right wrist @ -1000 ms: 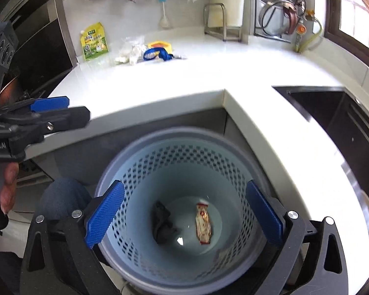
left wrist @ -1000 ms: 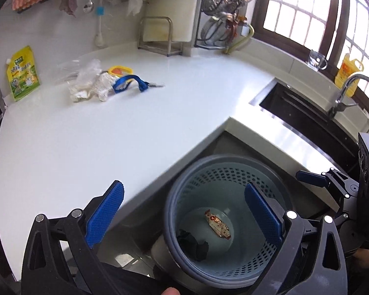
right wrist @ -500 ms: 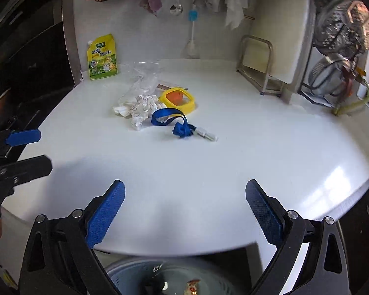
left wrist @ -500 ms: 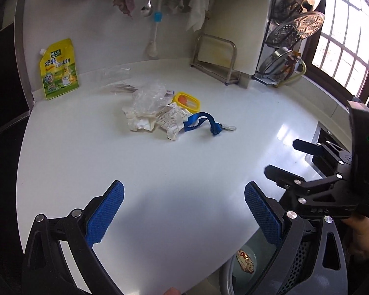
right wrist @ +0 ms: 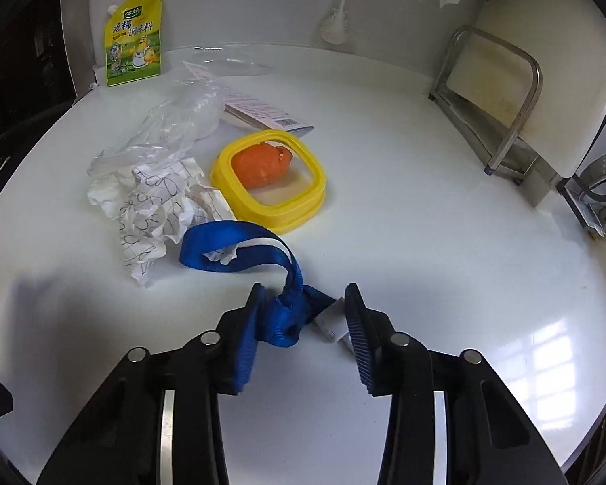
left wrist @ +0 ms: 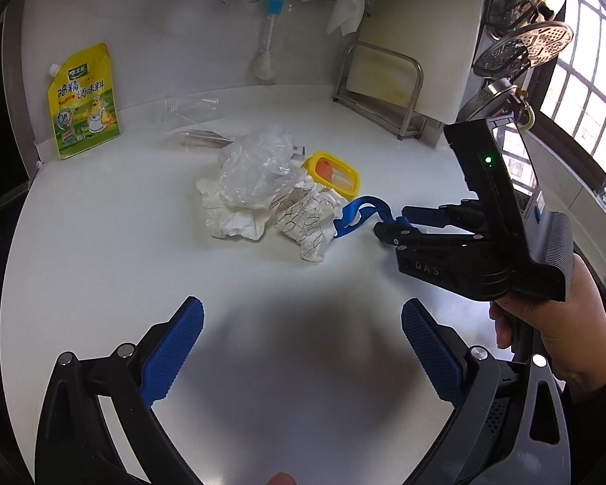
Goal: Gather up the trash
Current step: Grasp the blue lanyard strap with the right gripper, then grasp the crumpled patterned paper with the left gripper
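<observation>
The right gripper was lowered over the white countertop, its jaws partly apart and set on either side of the knotted end of a blue strap; the left blue pad was touching the knot, while the right pad stood just beside a small white clip at the strap's end, so a firm clamp could not be confirmed. The strap's loop was laid toward a crumpled sheet of scribbled paper, against which it rested. Just behind the paper, a yellow-rimmed container with something orange inside was seen, and a clear crumpled plastic bag lay on the paper's far side, with a flat printed packet near it. A yellow-green seasoning pouch was propped against the back wall, well apart from the pile. In the left wrist view, the left gripper was held above bare countertop with its jaws wide apart and nothing between them, near the pile of paper and plastic. The right gripper was seen there from the side, gripped by the person's hand, its tips at the end of the blue strap.
</observation>
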### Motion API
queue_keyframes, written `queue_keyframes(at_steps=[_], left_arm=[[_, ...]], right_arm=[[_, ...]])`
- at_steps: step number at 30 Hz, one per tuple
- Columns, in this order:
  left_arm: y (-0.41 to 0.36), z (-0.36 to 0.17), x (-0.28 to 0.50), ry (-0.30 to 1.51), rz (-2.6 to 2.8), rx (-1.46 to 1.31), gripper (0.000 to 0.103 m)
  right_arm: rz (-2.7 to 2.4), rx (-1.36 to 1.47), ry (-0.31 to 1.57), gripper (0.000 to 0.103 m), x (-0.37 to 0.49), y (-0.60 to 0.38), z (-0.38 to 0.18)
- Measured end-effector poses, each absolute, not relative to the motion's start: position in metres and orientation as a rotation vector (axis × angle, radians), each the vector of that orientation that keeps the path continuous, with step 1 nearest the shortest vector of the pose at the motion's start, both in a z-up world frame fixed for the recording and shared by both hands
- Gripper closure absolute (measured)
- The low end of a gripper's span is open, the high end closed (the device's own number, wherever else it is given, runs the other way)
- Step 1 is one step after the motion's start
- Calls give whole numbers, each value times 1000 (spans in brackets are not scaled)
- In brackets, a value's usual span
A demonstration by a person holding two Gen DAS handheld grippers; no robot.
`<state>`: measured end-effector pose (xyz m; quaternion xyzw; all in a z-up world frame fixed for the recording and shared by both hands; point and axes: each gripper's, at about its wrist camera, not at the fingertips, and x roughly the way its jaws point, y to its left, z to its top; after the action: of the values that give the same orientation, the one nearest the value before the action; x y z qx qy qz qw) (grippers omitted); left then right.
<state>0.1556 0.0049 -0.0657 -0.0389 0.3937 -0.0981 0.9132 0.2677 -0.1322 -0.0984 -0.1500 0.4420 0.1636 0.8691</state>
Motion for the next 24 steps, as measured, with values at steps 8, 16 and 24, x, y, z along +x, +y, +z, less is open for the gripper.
queue_keyframes(at_steps=[8, 16, 24], left_arm=[[-16, -74, 175, 798, -241, -103, 8], [-50, -81, 206, 800, -223, -37, 11], [-57, -96, 240, 837, -130, 15, 28]], right_arm=[[372, -194, 879, 90, 242, -170, -81], [367, -62, 797, 90, 188, -226, -55], [404, -37, 748, 89, 150, -230, -41]])
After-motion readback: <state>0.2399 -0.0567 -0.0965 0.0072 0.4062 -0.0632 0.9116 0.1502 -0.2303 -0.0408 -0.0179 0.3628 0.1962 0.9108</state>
